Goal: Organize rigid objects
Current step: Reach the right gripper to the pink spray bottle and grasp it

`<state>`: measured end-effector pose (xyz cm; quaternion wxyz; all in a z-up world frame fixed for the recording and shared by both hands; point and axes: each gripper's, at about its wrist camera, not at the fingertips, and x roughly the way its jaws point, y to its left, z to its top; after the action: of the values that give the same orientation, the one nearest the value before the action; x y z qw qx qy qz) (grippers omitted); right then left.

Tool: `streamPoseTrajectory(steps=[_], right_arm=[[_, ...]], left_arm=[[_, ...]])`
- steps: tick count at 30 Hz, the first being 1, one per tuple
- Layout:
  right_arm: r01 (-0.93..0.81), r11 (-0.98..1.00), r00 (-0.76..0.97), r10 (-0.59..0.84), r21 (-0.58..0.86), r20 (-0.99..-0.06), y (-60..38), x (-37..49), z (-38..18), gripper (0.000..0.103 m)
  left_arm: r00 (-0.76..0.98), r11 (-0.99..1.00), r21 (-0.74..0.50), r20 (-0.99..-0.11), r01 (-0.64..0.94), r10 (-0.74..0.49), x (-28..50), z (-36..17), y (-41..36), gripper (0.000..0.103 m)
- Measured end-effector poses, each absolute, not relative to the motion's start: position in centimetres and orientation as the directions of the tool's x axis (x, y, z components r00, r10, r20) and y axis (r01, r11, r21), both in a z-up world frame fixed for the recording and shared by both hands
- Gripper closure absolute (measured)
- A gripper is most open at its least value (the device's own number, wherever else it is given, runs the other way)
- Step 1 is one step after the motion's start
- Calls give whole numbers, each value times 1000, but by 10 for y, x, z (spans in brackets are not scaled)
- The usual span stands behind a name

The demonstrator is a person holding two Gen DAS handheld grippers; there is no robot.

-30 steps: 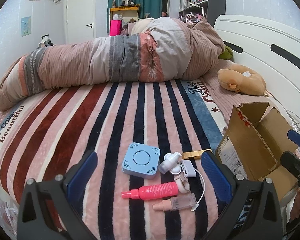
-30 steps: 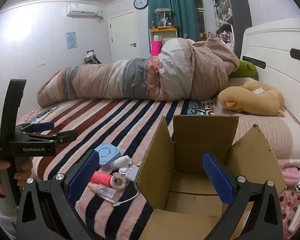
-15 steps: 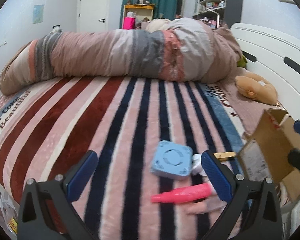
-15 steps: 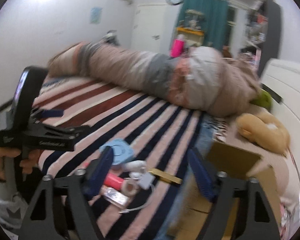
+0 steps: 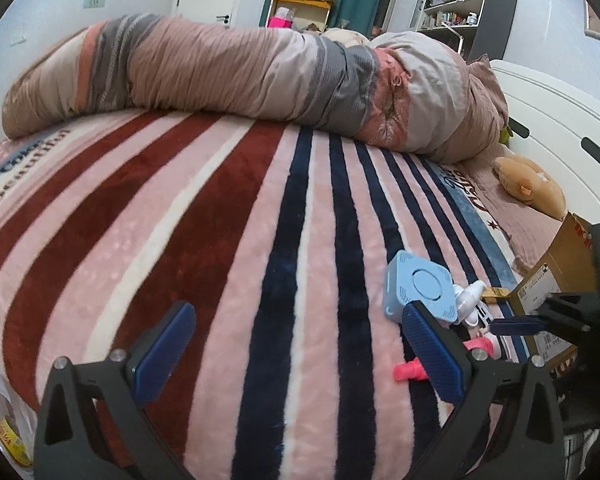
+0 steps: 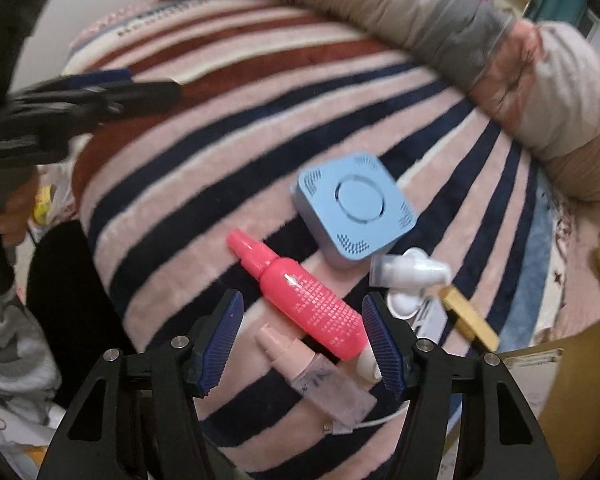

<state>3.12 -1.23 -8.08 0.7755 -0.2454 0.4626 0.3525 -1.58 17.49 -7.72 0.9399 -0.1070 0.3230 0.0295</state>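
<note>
A pile of small items lies on the striped blanket: a light blue square device, a pink spray bottle, a clear bottle with a pale pink cap, a white bottle and a gold bar. My right gripper is open, its blue pads on either side of the pink and clear bottles, just above them. My left gripper is open and empty over the blanket, left of the blue device and pink bottle.
An open cardboard box stands right of the pile; its edge shows in the right wrist view. A rolled duvet lies across the far side of the bed. A tan plush toy sits near the white headboard.
My right gripper swung left from over the box and came down over the pink and clear bottles, jaws narrower. My left gripper shifted left, so the pile now sits at its right.
</note>
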Motion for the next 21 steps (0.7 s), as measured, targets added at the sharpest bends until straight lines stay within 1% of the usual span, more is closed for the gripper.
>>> streamPoseTrajectory(steps=[2,6,7,9,11,12,16,21], right_arm=[[-784,618,307,294,-65,-905,-8,38,-92,45],[-805,586,277,227,-96,-934,0,48,-111,45],[-801,591,277,221,-98,-935,2,51,-113,48],[-793,604,265,234,-74,-935,5,58,-114,61],[-790,611,267,265,-53,-927,10,62,-110,68],[-788,615,262,283,-36,-923,13,64,-109,70],[-785,613,191,376,88,-907,26,67,-108,72],[-759,639,187,397,125,-898,21,66,-114,71]], left_arm=[[787,970,-216,-615,-111,-47,-13,-85,176,0],[777,965,-244,-625,-96,-81,-11,-97,174,0],[774,963,-250,-627,-97,-85,-11,-100,173,0],[773,959,-269,-626,-93,-101,-10,-103,174,0],[773,953,-289,-624,-94,-113,-11,-106,178,0],[772,950,-296,-625,-98,-115,-11,-107,180,0],[762,939,-326,-634,-108,-132,-12,-114,186,0],[745,931,-357,-641,-75,-186,-7,-122,185,1]])
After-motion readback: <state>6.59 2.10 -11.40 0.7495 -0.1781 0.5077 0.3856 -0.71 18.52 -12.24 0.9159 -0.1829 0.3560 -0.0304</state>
